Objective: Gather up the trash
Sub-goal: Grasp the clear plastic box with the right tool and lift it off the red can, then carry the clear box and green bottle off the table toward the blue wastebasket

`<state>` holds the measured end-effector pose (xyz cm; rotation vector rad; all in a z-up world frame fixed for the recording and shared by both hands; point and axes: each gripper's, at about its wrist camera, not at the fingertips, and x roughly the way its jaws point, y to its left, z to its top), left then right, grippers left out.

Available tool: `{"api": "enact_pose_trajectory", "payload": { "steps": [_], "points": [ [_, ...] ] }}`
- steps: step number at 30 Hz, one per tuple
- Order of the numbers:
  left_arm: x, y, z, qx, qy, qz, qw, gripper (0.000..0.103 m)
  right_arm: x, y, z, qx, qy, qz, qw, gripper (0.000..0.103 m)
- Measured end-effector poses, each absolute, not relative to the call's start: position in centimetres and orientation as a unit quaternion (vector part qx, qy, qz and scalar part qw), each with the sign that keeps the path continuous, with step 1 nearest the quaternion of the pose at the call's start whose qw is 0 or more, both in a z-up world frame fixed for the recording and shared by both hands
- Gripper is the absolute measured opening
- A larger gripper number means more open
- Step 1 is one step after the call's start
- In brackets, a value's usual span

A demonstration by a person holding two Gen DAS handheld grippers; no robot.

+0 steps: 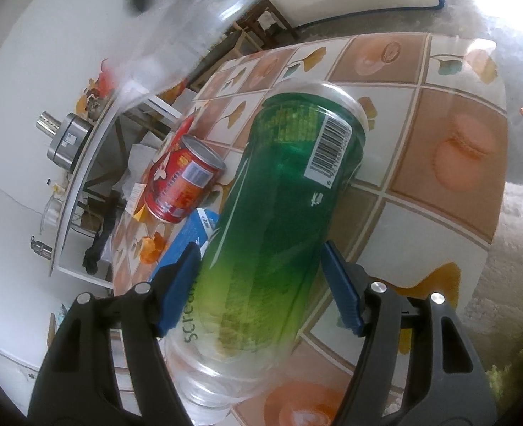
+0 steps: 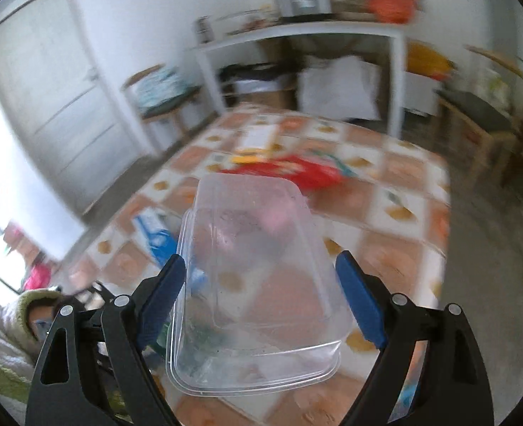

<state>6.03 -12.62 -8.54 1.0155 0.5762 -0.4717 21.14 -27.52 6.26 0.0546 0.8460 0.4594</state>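
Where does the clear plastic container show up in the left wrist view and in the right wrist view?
Left wrist view: the clear plastic container is a blurred see-through shape at top left, above the table.
Right wrist view: it fills the lower centre, between the right gripper's blue fingers.
Shared landmark: the blue carton on the tiled tablecloth.

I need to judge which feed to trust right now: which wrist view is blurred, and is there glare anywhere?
Right wrist view: motion-smeared across room and tiled tablecloth; the clear plastic tub between the fingers stays fairly sharp. Left wrist view: mostly crisp on the green plastic bottle and red can, with a blurred transparent shape top left and window glare on the tablecloth's far right corner.
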Motion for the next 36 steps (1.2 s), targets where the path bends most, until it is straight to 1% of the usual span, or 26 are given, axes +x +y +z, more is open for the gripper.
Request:
{"api": "enact_pose_trajectory", "payload": {
  "steps": [4,8,12,17,23,28,36],
  "points": [
    [5.9,-13.0,-8.6,0.479,0.267,-0.214,0.809,0.067,19.5,-30.0,2.8,0.036,0.435,0.149,0.887,0.084],
    [5.1,-13.4,-8.7,0.484,0.263,-0.216,0.806,0.065,19.2,-30.3,-0.7,0.038,0.458,0.121,0.88,0.084],
    [4.5,-13.8,-9.1,0.504,0.26,-0.207,0.798,0.065,18.9,-28.9,-3.3,0.0,0.477,0.104,0.873,0.084],
    [4.7,-14.3,-9.6,0.512,0.26,-0.198,0.795,0.066,18.6,-27.6,-4.5,-0.042,0.489,0.103,0.865,0.084],
    [4.7,-14.6,-9.5,0.506,0.26,-0.187,0.801,0.066,19.5,-27.2,-5.0,-0.047,0.512,0.111,0.851,0.085],
    [4.0,-14.8,-9.9,0.525,0.244,-0.177,0.796,0.063,20.4,-26.6,-6.0,-0.054,0.531,0.115,0.838,0.087],
    [3.1,-14.5,-9.6,0.513,0.24,-0.172,0.806,0.058,21.4,-26.8,-6.2,-0.032,0.549,0.12,0.827,0.087]
  ]
}}
